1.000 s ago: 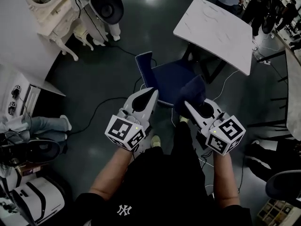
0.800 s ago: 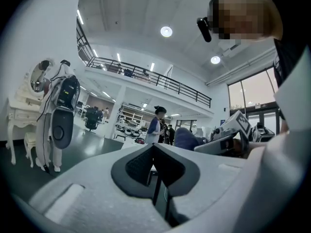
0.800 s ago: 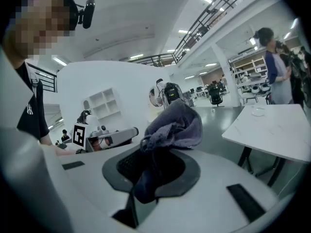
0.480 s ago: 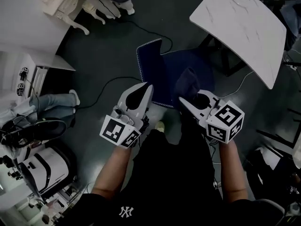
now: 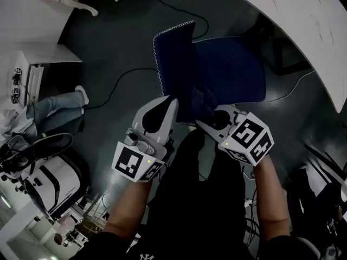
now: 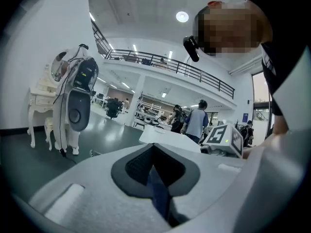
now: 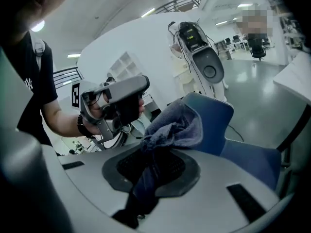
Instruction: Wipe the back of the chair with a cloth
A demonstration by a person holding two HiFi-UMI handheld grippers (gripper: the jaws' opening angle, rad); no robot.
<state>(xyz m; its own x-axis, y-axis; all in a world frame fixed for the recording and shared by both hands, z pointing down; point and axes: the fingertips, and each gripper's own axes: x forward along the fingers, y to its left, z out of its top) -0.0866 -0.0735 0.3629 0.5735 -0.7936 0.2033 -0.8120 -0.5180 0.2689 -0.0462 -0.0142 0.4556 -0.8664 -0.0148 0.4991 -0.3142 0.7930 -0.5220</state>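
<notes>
A dark blue chair stands on the floor in the head view, its back (image 5: 174,64) to the left of its seat (image 5: 234,72). My right gripper (image 5: 208,119) is shut on a dark blue cloth (image 5: 205,98). The cloth bunches above the jaws and lies over the seat's near edge, beside the back. In the right gripper view the cloth (image 7: 176,124) sticks up from the shut jaws in front of the chair back (image 7: 216,123). My left gripper (image 5: 166,105) is shut with nothing in it, and its tip is at the near lower edge of the back.
A white table (image 5: 310,20) stands just right of the chair. Black cables (image 5: 116,85) run over the dark floor on the left. A seated person's legs (image 5: 54,112) and white equipment are at far left. A white machine (image 6: 77,98) stands by a white dresser.
The chair now lies closer and larger in the head view. Both grippers have come nearer to it, and the cloth has moved from over the seat toward the back's near edge.
</notes>
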